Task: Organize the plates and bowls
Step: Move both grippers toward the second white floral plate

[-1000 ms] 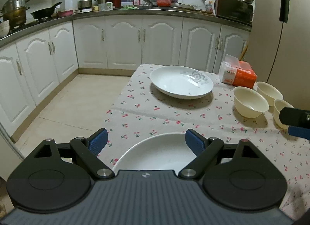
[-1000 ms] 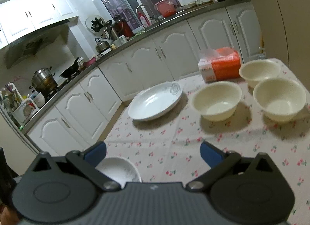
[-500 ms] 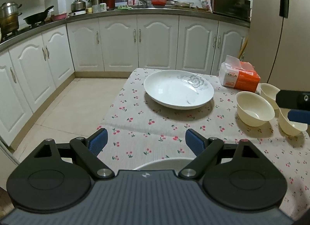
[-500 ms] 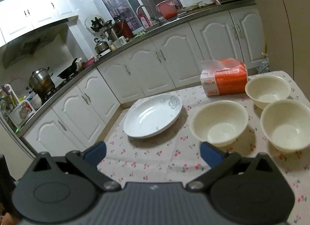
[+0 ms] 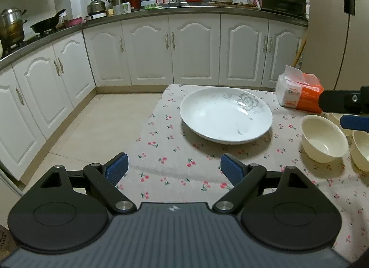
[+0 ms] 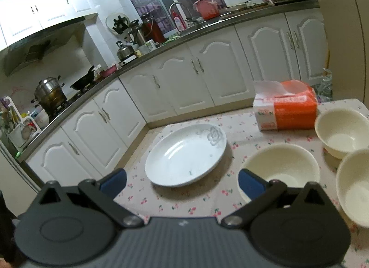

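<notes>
Both tools, left (image 5: pixel 174 167) and right (image 6: pixel 182 181), advanced toward large plate (image 5: pixel 226 117), small plate gone from view; jaws wide, empty.

Dim, warm indoor light from overhead, soft shadows, strong fisheye bending at edges.

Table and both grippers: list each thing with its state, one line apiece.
Left gripper: open, holding nothing.
Right gripper: open, holding nothing.
Large plate: upright on the tablecloth, empty.
Nearest bowl: upright, empty, not stacked.
Far bowl: upright, empty, not stacked.
Right-hand bowl: upright, empty, partly out of frame.
Tissue pack: opened, a tissue sticking out.
</notes>
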Tool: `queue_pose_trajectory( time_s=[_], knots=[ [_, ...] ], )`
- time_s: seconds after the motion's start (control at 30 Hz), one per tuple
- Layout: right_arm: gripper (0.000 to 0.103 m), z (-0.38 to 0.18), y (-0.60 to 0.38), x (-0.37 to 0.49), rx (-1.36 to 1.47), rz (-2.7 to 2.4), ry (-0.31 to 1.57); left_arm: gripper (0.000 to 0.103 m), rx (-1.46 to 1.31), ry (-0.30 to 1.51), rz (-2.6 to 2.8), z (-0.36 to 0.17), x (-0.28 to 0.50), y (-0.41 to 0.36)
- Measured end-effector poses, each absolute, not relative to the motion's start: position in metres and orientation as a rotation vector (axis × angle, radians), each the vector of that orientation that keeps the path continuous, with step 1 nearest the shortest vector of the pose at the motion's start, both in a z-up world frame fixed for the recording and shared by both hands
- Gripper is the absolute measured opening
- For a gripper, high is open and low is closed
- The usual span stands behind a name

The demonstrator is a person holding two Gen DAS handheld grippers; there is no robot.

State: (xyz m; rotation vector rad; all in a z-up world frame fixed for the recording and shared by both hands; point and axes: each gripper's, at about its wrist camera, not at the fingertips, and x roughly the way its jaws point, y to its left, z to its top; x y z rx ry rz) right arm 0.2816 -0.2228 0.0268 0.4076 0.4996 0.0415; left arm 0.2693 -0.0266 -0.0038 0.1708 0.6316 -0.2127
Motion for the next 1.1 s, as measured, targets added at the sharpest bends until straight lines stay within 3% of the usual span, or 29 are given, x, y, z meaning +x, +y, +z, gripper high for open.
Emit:
queue_pose_trajectory(
  time_s=[0.5, 0.9, 1.1],
  knots=[
    [0.102, 0.021, -0.234, 0.328, 0.435, 0.062, 0.542, 0.103, 0.198, 0.665, -0.209, -0.011, 0.292, -0.027],
    [0.102, 0.010, -0.260, 0.375, 0.545, 0.069, 0.574, 0.103, 0.025, 0.701, -0.266, -0.016, 0.331, -0.013],
    [0.102, -0.001, -0.271, 0.400, 0.616, 0.078, 0.610, 0.086, -0.039, 0.754, -0.305, -0.025, 0.354, -0.019]
  ],
)
